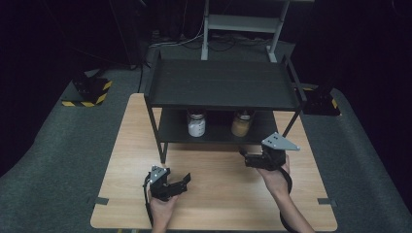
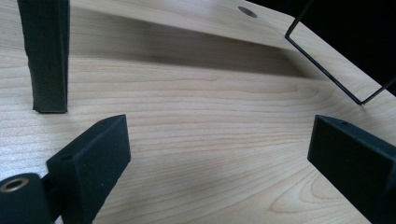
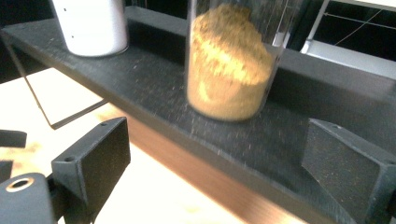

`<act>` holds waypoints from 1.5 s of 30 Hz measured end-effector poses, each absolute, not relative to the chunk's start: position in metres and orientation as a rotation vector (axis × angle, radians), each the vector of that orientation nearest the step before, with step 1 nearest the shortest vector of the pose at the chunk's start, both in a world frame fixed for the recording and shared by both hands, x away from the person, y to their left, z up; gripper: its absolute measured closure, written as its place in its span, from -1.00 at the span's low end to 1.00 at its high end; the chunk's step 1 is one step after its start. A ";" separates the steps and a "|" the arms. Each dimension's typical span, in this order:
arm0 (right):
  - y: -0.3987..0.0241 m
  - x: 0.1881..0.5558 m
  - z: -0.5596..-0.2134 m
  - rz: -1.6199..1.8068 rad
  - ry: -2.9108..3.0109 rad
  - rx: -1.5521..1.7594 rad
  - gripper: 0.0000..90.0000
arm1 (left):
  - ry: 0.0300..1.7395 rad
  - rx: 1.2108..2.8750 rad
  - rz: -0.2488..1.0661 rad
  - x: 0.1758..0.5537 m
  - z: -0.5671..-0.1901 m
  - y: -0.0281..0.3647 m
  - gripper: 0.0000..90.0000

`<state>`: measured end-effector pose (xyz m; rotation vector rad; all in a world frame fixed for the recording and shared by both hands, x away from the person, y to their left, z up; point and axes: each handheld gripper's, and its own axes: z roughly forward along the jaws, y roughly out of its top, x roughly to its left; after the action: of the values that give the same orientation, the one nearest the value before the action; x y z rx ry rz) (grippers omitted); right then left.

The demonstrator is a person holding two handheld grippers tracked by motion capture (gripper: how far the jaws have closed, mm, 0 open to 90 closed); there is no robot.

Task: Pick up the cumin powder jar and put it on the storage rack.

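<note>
One tan-powder jar (image 3: 229, 65) stands just beyond the open right hand-held gripper (image 3: 215, 154).

Top shelf (image 1: 221, 85) overhangs jars (image 1: 241, 124); front open.

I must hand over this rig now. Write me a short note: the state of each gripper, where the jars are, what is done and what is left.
Left gripper: open, holding nothing, low over the wooden table near the rack's front left leg.
Right gripper: open, holding nothing, pointed at the jar of tan powder.
Jars: the tan one and the jar of white powder both stand on the lower shelf of the black rack.
Done: nothing grasped yet.
Left: probably bring the right gripper around the tan jar, close on it and lift it out.
</note>
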<state>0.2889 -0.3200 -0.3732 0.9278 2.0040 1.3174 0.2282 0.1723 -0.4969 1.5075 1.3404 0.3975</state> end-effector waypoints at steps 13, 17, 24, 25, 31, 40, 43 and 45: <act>-0.342 0.259 -0.398 1.310 2.011 0.898 -0.81 | 1.342 1.511 0.396 0.229 -0.496 0.172 -0.86; -0.352 0.247 -0.412 1.320 2.018 0.906 -0.80 | 1.343 1.515 0.394 0.229 -0.496 0.172 -0.86; -0.360 0.237 -0.432 1.314 2.052 0.923 -0.77 | 1.346 1.521 0.391 0.230 -0.495 0.172 -0.86; -0.362 0.236 -0.437 1.315 2.062 0.939 -0.77 | 1.346 1.521 0.391 0.230 -0.495 0.172 -0.86; -0.367 0.240 -0.456 1.289 2.096 1.008 -0.75 | 1.346 1.525 0.391 0.231 -0.495 0.171 -0.86; -0.375 0.251 -0.472 1.264 2.107 1.108 -0.74 | 1.350 1.526 0.392 0.231 -0.494 0.171 -0.86; -0.375 0.254 -0.476 1.265 2.105 1.138 -0.72 | 1.349 1.526 0.392 0.231 -0.494 0.171 -0.86; -0.374 0.255 -0.477 1.274 2.093 1.148 -0.72 | 1.348 1.528 0.390 0.232 -0.494 0.171 -0.86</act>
<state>0.2547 -0.3742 -0.4770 1.1477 2.0932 1.2741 0.2316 0.1709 -0.4943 1.5284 1.3483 0.3900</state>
